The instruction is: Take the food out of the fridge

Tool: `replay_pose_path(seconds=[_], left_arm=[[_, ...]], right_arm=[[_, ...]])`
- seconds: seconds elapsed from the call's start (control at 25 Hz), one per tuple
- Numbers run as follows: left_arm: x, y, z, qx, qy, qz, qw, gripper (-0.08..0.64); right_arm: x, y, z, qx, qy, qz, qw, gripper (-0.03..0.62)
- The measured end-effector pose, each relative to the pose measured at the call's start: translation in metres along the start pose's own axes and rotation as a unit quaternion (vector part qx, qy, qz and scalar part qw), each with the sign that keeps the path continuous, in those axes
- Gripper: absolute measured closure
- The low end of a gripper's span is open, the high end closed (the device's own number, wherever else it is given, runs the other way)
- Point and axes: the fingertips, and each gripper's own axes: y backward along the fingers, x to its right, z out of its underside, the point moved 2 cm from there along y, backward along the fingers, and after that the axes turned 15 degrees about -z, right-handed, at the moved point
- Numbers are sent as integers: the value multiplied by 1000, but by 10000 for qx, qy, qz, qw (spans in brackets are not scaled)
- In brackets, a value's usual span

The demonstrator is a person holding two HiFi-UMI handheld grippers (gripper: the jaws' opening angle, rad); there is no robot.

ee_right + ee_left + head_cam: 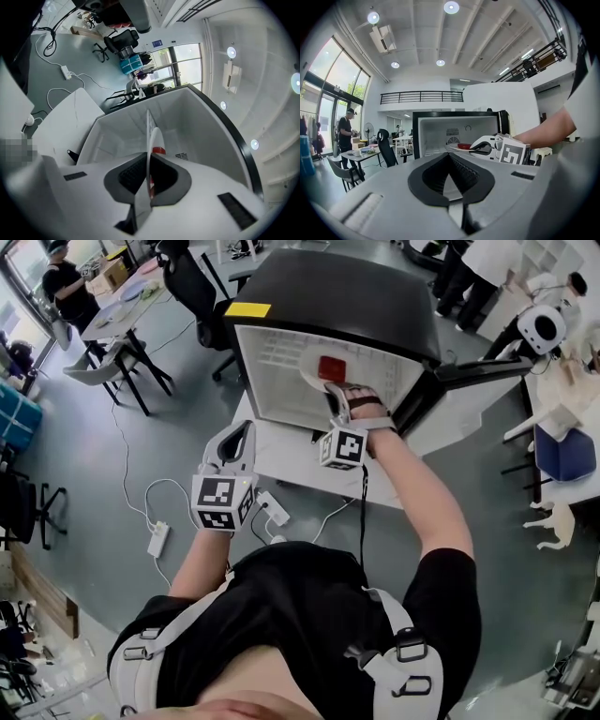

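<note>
Closest to the lens, the fingers (133, 174) of my right gripper (149, 165) are clamped on the rim of the white plate (155, 137), which I see edge-on between them. On that plate sits the red food (330, 367), inside the open fridge (337, 296), near its mouth. My left gripper (450, 157) hangs just in front of the fridge, off to the side, its fingers pressed together with nothing between them. Below, the fridge stands on the white surface (291, 457).

Fridge (328, 296) doorway open, door (413, 408) aside.
</note>
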Motion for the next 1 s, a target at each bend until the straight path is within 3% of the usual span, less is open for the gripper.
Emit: replay_pose_path(seconds=[0.4, 1.0], left_arm=[[6, 6, -3, 35, -41, 100, 9999, 558], [11, 12, -3, 94, 125, 232, 9996, 558]], right_arm=[[-4, 46, -25, 109, 532, 46, 9985, 572], [-8, 154, -39, 184, 714, 119, 9972, 572]])
